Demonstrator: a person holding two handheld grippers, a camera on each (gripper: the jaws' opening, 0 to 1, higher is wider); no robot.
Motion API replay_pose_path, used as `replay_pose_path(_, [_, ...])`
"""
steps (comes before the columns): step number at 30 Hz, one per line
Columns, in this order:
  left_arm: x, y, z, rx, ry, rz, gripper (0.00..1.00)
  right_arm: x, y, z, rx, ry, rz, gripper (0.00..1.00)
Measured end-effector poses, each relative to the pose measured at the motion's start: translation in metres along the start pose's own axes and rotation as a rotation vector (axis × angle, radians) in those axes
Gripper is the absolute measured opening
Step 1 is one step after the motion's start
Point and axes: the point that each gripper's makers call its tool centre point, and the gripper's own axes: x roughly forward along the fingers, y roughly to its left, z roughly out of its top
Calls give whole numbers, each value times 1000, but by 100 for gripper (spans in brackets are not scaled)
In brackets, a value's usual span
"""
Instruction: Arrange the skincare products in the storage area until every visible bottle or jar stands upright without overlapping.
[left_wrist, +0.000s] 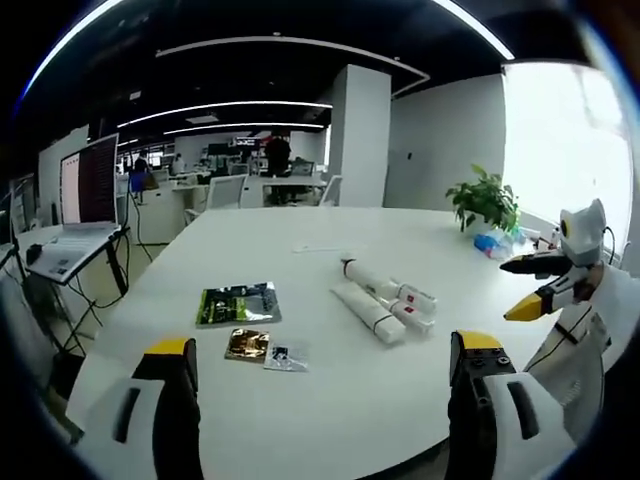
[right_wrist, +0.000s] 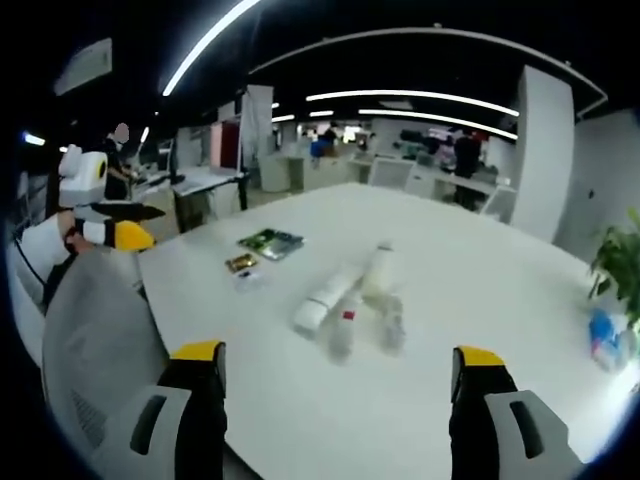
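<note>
- Both claws hang released over the near edge of the big white round-edged table (left_wrist: 330, 400): in the left gripper view I see my left gripper (left_wrist: 325, 365) with its yellow-tipped jaws spread wide and nothing between them, and in the right gripper view my right gripper (right_wrist: 340, 370) stands just as wide and bare.
- From the left gripper view, the right gripper comes in at the right side, white body, black and yellow jaw tips parted, held above the table edge.
- From the right gripper view, the left gripper sits at the far left beside a grey mesh chair back (right_wrist: 100, 340).
- White skincare tubes (left_wrist: 385, 300) lie flat on their sides near the middle of the table, bunched together and touching; I count about three, at least one with a red label. None stands upright. The right gripper view blurs them.
- Well apart from the tubes lies a dark green foil sachet (left_wrist: 238, 303), flat.
- Just beside it, nearer me, a small gold packet (left_wrist: 247, 344) touches a small clear packet (left_wrist: 287, 355).
- At the table's far edge I see a green potted plant (left_wrist: 486, 200).
</note>
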Motion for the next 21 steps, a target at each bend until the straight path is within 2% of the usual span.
replay_pose_path(5, [10,0,2,5,0,-17,99,11,-6,10,-4,-19,6,93])
replay_pose_path(8, [18,1,1,12,9,-28,99,22,-9,11,-13,-5,6,95])
replay_pose_path(14, [31,2,-4,3,27,-45,97,39,-11,14,-43,10,22,90])
replay_pose_path(16, [34,4,-6,1,21,-52,98,46,-13,16,-45,7,26,86])
replay_pose_path(18, [36,4,-4,-3,3,-50,99,53,-14,17,-44,21,29,86])
replay_pose_path(21, [40,6,-8,-11,10,-61,99,61,-13,16,-51,39,30,87])
